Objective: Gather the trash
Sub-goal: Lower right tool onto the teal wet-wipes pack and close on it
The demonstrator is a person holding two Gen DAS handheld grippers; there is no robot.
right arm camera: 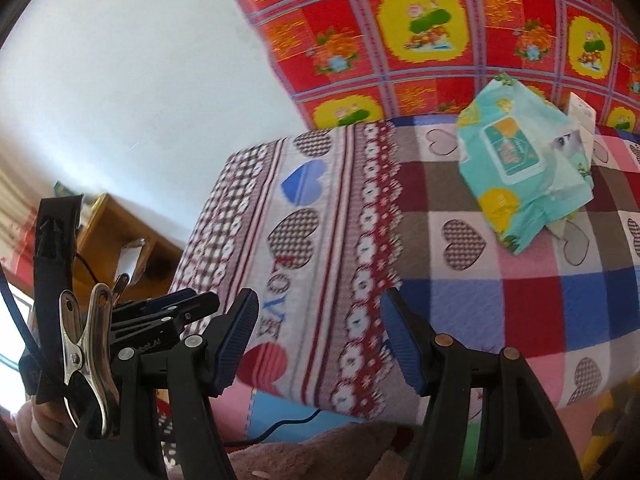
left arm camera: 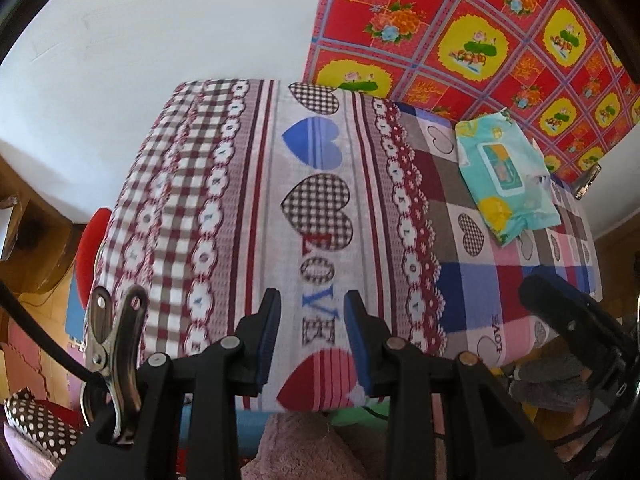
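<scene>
A teal wet-wipes pack (left arm camera: pixel 506 176) (right arm camera: pixel 516 164) with yellow patches lies flat near the far right of a table under a heart-patterned "LOVE" cloth (left arm camera: pixel 240 200) (right arm camera: pixel 460 300). A crumpled whitish scrap (right arm camera: pixel 568 146) rests on the pack's right end. My left gripper (left arm camera: pixel 313 304) hovers over the table's near edge, its blue pads a little apart with nothing between them. My right gripper (right arm camera: pixel 320 308) stands wider open, also empty, short of the pack and to its left. Each gripper shows in the other's view: the right one (left arm camera: pixel 560 312) and the left one (right arm camera: pixel 176 304).
A red and yellow floral cloth (left arm camera: pixel 460 40) hangs behind the table beside a white wall. A small white card (right arm camera: pixel 582 114) stands behind the pack. A wooden shelf (right arm camera: pixel 116 236), a red stool (left arm camera: pixel 90 248) and foam floor mats lie to the left. Pink fuzzy fabric (left arm camera: pixel 304 448) fills the bottom.
</scene>
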